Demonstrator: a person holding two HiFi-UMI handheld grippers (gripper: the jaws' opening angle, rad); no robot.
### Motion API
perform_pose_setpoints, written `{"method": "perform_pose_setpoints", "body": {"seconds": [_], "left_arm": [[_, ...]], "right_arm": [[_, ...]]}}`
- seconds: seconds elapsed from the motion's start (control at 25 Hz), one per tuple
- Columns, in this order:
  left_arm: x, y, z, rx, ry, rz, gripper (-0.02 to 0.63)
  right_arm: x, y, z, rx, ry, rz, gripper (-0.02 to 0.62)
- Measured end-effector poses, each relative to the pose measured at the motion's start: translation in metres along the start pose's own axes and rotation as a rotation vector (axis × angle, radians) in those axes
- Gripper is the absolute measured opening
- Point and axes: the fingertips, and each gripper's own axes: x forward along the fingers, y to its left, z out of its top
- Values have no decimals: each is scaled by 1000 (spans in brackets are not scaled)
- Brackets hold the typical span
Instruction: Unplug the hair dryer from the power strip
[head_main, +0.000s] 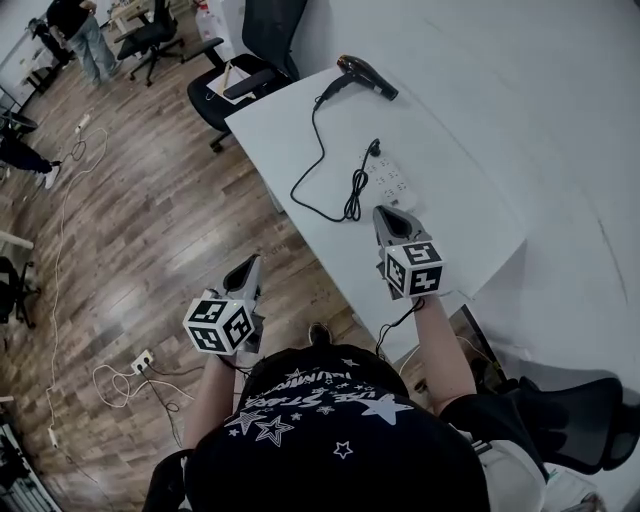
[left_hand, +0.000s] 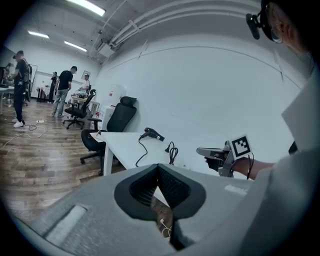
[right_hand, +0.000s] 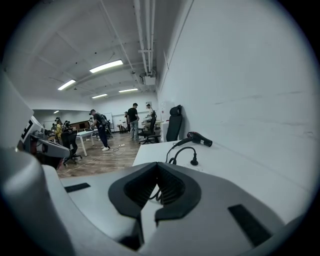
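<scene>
A black hair dryer (head_main: 367, 77) lies at the far end of the white table (head_main: 470, 200). Its black cord (head_main: 318, 150) loops back to a coiled bundle, and the plug (head_main: 374, 148) stands in the far end of the white power strip (head_main: 392, 183). My right gripper (head_main: 386, 218) hovers just short of the strip's near end, jaws shut on nothing. Off the table's left edge, over the wood floor, is my left gripper (head_main: 245, 270), also shut and empty. The right gripper view shows the dryer (right_hand: 200, 139) and plug (right_hand: 193, 161) ahead of its jaws (right_hand: 158, 165).
A black office chair (head_main: 250, 60) stands at the table's far left corner, another (head_main: 575, 415) at my lower right. A floor socket (head_main: 142, 360) and loose cables (head_main: 60, 230) lie on the wood floor. People (head_main: 80, 35) stand far back. A white wall borders the table's right.
</scene>
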Motion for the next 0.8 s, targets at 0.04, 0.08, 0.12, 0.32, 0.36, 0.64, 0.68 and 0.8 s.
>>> {"method": "perform_pose_setpoints", "body": {"seconds": [0.04, 0.08, 0.12, 0.32, 0.36, 0.64, 0.68, 0.8], "left_arm": [[5, -2, 3, 4, 3, -5, 6], [9, -3, 4, 9, 8, -10, 6], [12, -3, 6, 15, 15, -14, 6], [28, -3, 14, 13, 32, -25, 6], [31, -5, 15, 13, 34, -33, 6], [71, -2, 20, 34, 76, -106, 6], [80, 0, 21, 36, 85, -119, 6], [108, -2, 30, 53, 111, -173, 6]], "right_arm": [[1, -5, 1, 4, -1, -4, 9], [2, -9, 1, 8, -2, -9, 9], [2, -12, 2, 12, -4, -14, 9], [-1, -29, -3, 48, -3, -37, 9], [-1, -33, -5, 58, 4, -43, 9], [3, -55, -9, 58, 3, -116, 9], [3, -59, -10, 61, 4, -128, 9], [3, -77, -13, 92, 13, -185, 9]]}}
